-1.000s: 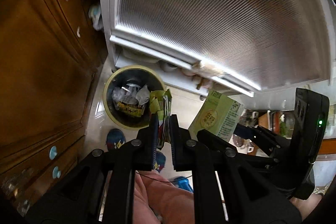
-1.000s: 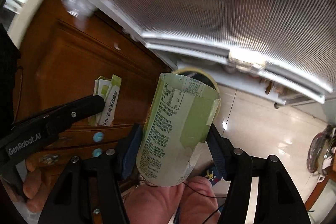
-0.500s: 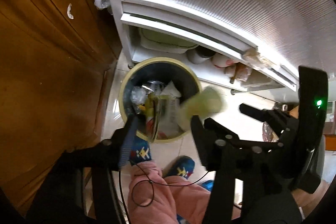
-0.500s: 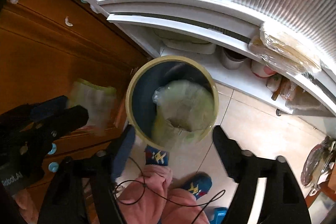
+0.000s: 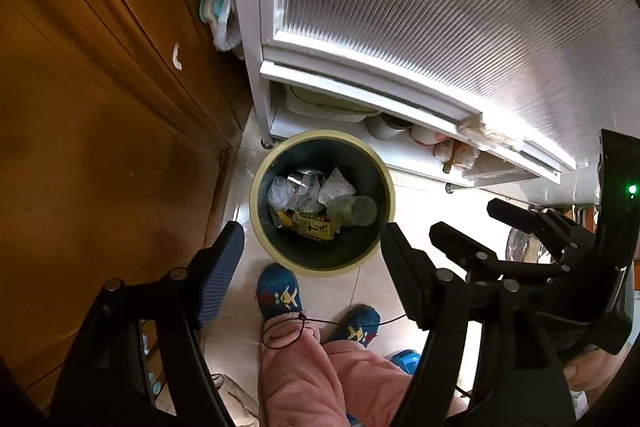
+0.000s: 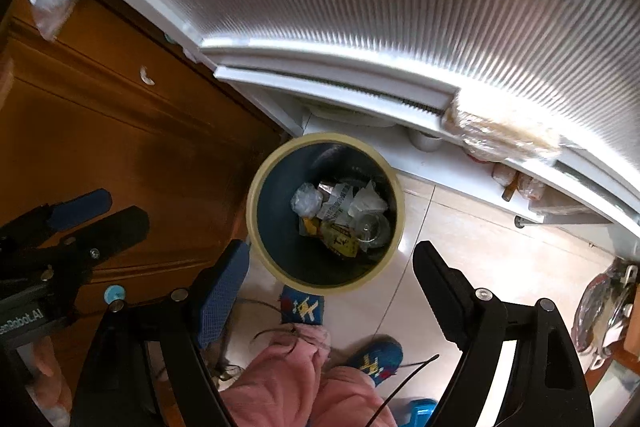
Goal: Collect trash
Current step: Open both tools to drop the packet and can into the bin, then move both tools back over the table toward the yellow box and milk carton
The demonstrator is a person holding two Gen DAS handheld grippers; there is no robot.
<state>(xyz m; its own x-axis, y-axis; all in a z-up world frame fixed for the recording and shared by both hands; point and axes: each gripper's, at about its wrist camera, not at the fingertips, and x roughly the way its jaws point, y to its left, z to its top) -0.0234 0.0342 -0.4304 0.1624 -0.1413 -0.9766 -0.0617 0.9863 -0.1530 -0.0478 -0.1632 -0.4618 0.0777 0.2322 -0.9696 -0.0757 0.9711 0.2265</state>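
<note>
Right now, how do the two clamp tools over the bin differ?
The left gripper wears blue ribbed pads, and its jaws are opening further; the right gripper shows one blue pad and one bare black finger, and its jaws stand steady. Both hang empty above the yellow-rimmed trash bin, where the dropped trash lies.

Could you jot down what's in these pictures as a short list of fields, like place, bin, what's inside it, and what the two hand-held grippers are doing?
place: tiled floor between a wooden cabinet and a ribbed glass door
bin: round, cream rim, dark inside
contents: wrappers, crumpled plastic, green carton
left hand-held gripper: above the bin, jaws opening, nothing between them
right hand-held gripper: above the bin, jaws opening, nothing between them
person: pink trousers, blue slippers
</note>
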